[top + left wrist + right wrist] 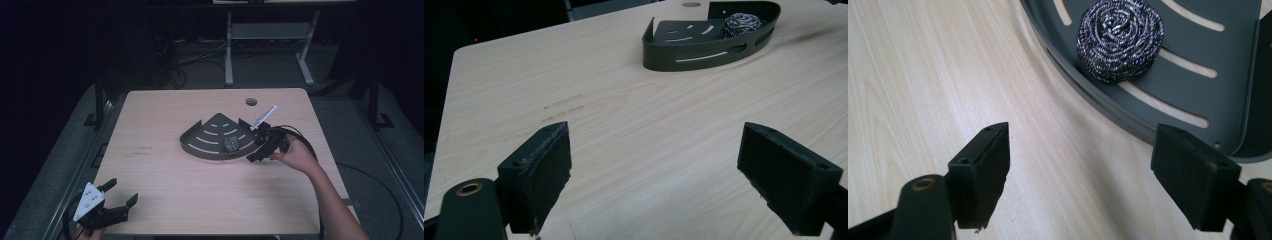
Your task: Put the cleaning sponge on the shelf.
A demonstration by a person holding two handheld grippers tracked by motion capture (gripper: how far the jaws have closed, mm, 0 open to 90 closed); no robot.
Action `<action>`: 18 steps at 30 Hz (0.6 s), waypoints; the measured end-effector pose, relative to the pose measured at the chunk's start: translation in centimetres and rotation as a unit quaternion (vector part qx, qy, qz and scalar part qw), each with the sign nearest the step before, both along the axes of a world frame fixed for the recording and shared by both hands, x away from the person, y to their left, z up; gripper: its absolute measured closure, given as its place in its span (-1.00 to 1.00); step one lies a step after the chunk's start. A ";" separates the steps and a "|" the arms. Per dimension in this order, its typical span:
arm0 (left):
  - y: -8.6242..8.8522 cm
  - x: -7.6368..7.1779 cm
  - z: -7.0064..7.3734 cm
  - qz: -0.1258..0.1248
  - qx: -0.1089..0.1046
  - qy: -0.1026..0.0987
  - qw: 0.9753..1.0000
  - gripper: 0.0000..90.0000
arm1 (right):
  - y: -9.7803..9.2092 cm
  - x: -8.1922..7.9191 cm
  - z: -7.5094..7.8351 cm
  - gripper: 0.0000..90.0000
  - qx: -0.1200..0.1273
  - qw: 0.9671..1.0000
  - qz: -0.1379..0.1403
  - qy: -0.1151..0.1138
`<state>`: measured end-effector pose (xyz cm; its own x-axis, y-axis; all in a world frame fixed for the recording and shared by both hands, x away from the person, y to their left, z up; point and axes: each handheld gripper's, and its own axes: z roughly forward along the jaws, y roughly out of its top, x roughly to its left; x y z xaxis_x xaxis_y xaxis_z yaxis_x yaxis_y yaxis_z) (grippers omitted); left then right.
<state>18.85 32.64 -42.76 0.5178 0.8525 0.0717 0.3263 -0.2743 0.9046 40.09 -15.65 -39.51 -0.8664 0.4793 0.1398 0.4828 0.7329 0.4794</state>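
Note:
A dark grey quarter-round slotted tray (pixel 212 136) sits near the middle of the light wood table (pixel 165 170). A ball of steel wool (pixel 231 144) lies inside it by the curved rim, also seen as steel wool (pixel 1120 39) and steel wool (pixel 743 22). My right gripper (pixel 256 151) is open just outside the tray's rim (pixel 1108 107), nothing between its jaws. My left gripper (pixel 121 192) is open at the table's near left corner, far from the tray (pixel 709 42).
A round cable hole (pixel 251 101) is in the table's far edge. A faint pencil mark (pixel 142 150) is left of the tray. Desk legs and cables (pixel 200 55) stand on the floor behind. Cables trail from both grippers.

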 end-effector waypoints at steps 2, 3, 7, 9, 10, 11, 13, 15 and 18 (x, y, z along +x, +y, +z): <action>0.0 0.0 0.0 0.000 0.000 0.000 1.000 -0.71 | -0.2 -0.2 -0.2 -0.49 0.001 1.000 -0.001 0.001; 0.0 0.0 0.0 0.000 0.000 0.000 1.000 -0.71 | -0.2 -0.3 -0.2 -0.49 -0.004 1.000 0.000 0.003; -0.1 0.0 0.0 -0.001 0.000 0.000 1.000 -0.71 | -0.5 -0.8 -0.3 -0.49 0.002 1.000 0.000 0.002; -0.1 0.0 0.0 -0.001 0.001 0.000 1.000 -0.71 | -0.6 -1.1 -0.5 -0.49 0.002 1.000 -0.002 0.004; -0.1 0.0 0.0 -0.001 0.000 0.001 1.000 -0.71 | -0.7 -1.2 -0.6 -0.49 0.003 1.000 -0.001 0.003; -0.1 0.0 0.0 -0.002 0.000 0.001 1.000 -0.71 | -0.8 -1.3 -0.6 -0.49 0.003 1.000 0.001 0.001; -0.1 0.0 0.0 -0.002 0.001 0.000 1.000 -0.71 | -0.9 -1.5 -0.7 -0.49 0.002 1.000 -0.001 0.003; -0.1 0.0 0.0 0.000 0.001 0.000 1.000 -0.71 | -1.0 -1.7 -0.8 -0.49 0.003 1.000 -0.002 0.003; -0.1 0.0 0.0 0.000 0.001 0.000 1.000 -0.70 | -1.3 -2.0 -1.0 -0.49 0.004 1.000 -0.004 0.004</action>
